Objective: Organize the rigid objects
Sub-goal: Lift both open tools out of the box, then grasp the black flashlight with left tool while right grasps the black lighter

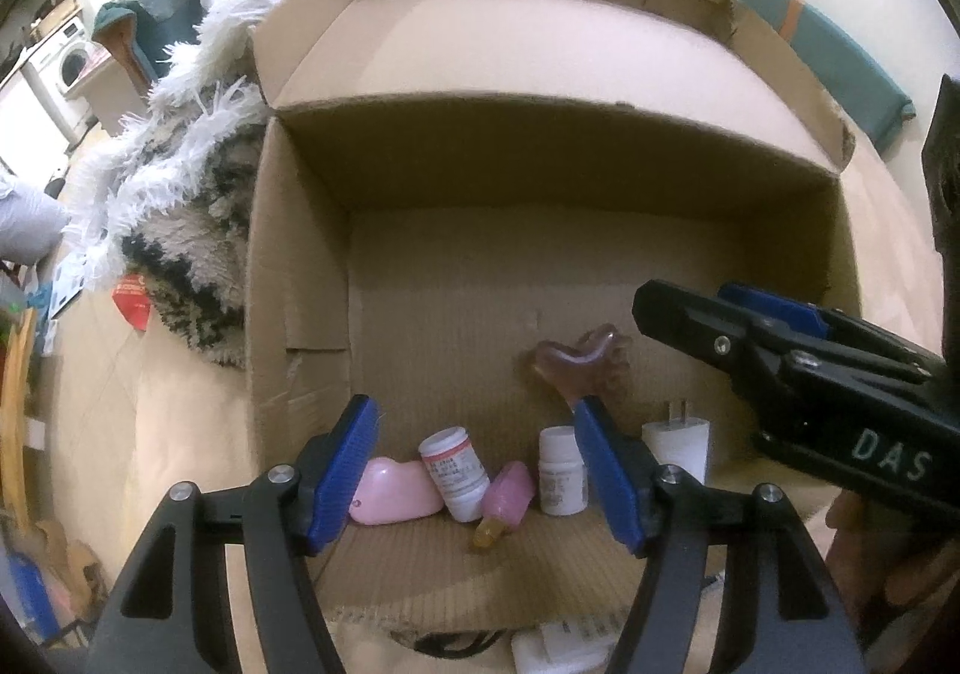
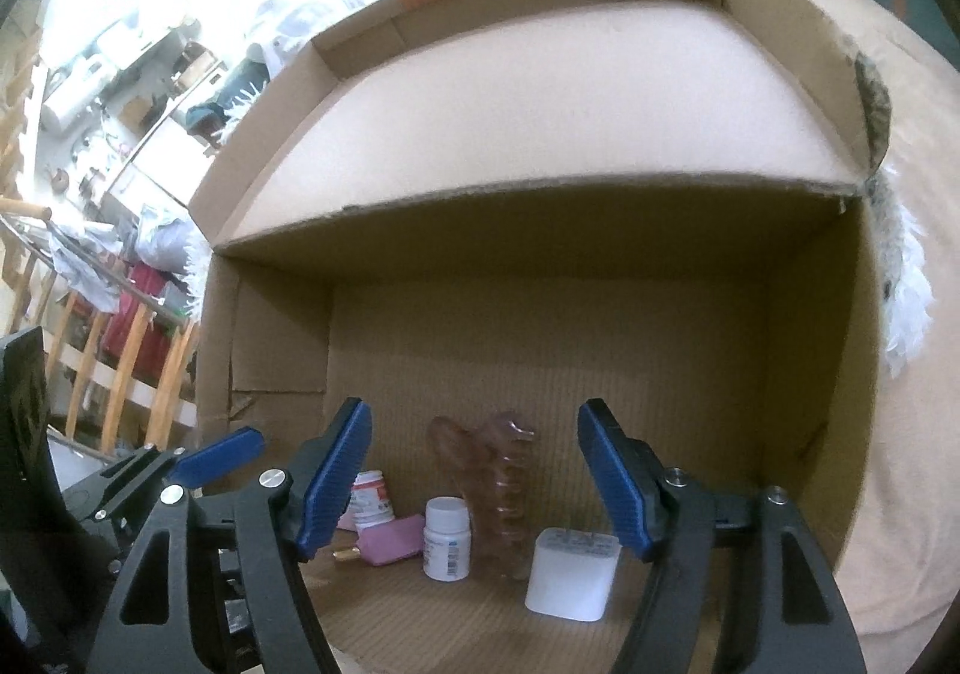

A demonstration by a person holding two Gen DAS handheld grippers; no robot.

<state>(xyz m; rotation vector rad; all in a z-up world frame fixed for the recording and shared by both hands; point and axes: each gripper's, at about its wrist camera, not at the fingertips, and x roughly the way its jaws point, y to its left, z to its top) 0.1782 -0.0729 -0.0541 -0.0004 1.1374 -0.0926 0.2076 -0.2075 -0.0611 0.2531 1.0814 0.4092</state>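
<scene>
An open cardboard box (image 1: 300, 278) (image 2: 804, 326) holds several small things along its near side: a pink heart-shaped case (image 1: 393, 491), a white pill bottle with a red label (image 1: 454, 467) (image 2: 370, 499), a pink popsicle-shaped toy (image 1: 506, 497) (image 2: 393, 539), a second white pill bottle (image 1: 558, 473) (image 2: 447, 539), a white plug charger (image 1: 678, 443) (image 2: 573, 575) and a translucent pink hair claw (image 1: 579, 368) (image 2: 498, 494). My left gripper (image 1: 480, 470) is open and empty above the bottles. My right gripper (image 2: 474, 482) is open and empty above the charger; it also shows in the left wrist view (image 1: 678, 308).
A shaggy white and black rug (image 1: 180, 206) lies left of the box. A red packet (image 1: 132, 296) lies on the floor. A teal cushion (image 1: 840, 56) sits at the back right. A wooden railing (image 2: 108, 362) stands at left.
</scene>
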